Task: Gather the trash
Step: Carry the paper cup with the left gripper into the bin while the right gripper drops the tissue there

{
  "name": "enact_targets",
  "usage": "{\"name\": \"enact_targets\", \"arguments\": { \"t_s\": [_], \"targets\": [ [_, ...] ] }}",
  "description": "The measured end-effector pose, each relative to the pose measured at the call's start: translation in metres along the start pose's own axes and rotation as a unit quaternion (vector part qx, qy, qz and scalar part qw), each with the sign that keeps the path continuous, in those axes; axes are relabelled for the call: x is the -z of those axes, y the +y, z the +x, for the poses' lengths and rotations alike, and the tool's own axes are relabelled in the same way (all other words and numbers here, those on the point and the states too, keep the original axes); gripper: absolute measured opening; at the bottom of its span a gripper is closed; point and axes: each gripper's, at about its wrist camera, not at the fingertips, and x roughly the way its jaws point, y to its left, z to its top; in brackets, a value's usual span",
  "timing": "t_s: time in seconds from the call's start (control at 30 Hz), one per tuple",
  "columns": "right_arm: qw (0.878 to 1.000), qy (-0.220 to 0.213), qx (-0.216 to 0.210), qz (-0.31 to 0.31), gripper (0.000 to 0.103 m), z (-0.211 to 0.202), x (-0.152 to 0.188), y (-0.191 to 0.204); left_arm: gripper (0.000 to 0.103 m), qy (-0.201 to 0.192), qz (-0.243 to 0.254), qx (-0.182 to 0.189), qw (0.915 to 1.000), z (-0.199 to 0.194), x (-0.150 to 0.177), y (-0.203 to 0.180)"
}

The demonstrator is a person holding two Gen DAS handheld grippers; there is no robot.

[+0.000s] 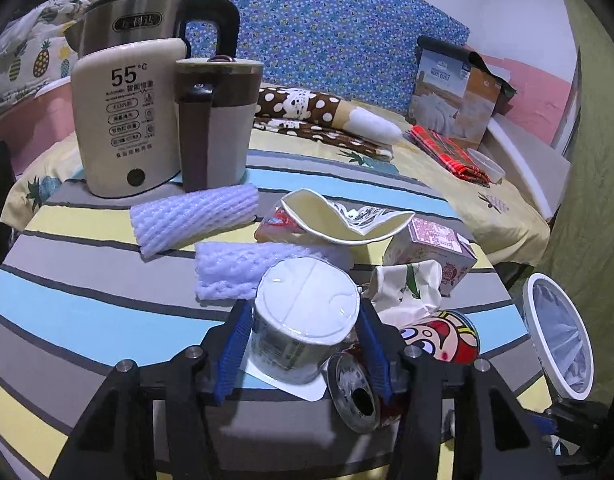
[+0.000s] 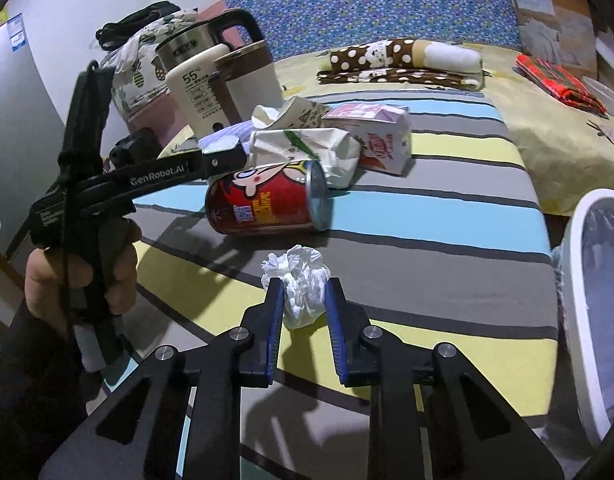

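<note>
On the striped table, my left gripper (image 1: 303, 320) is shut on a clear cup with a white lid (image 1: 307, 300), a blue pad against each side. A crushed silver can (image 1: 355, 392) lies just under its right finger. A red cartoon can (image 1: 447, 340) (image 2: 267, 200) lies on its side nearby. My right gripper (image 2: 304, 292) is shut on a crumpled white tissue (image 2: 303, 284) near the table's front. A white-rimmed bin with a plastic liner (image 1: 555, 332) (image 2: 587, 300) stands off the table's right edge.
More litter lies behind: two white foam nets (image 1: 195, 216), a squashed paper bowl (image 1: 347, 220), a pink carton (image 2: 371, 136), a crumpled paper cup (image 2: 307, 148). A kettle (image 1: 127, 120) and a brown-and-white jug (image 1: 215, 120) stand at the back left. A hand (image 2: 79, 280) holds the left gripper.
</note>
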Motion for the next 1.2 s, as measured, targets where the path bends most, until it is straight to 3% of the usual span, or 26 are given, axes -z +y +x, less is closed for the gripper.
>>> {"name": "enact_targets", "arguments": {
  "t_s": [0.57,0.9,1.2],
  "targets": [
    [0.999,-0.035,0.020,0.029,0.023,-0.037,0.007,-0.026,0.052,-0.052,0.018,-0.024,0.9982,-0.071,0.013,-0.008],
    [0.996,-0.063,0.047,0.048,0.023,-0.069,0.016,-0.047,0.052,-0.065,0.036,0.026,0.9969,-0.102,0.016,-0.048],
    [0.988,-0.086,0.093,0.084,0.023,-0.102,0.028,-0.086,0.052,-0.040,0.079,0.095,0.9915,-0.090,0.026,-0.126]
  ]
}}
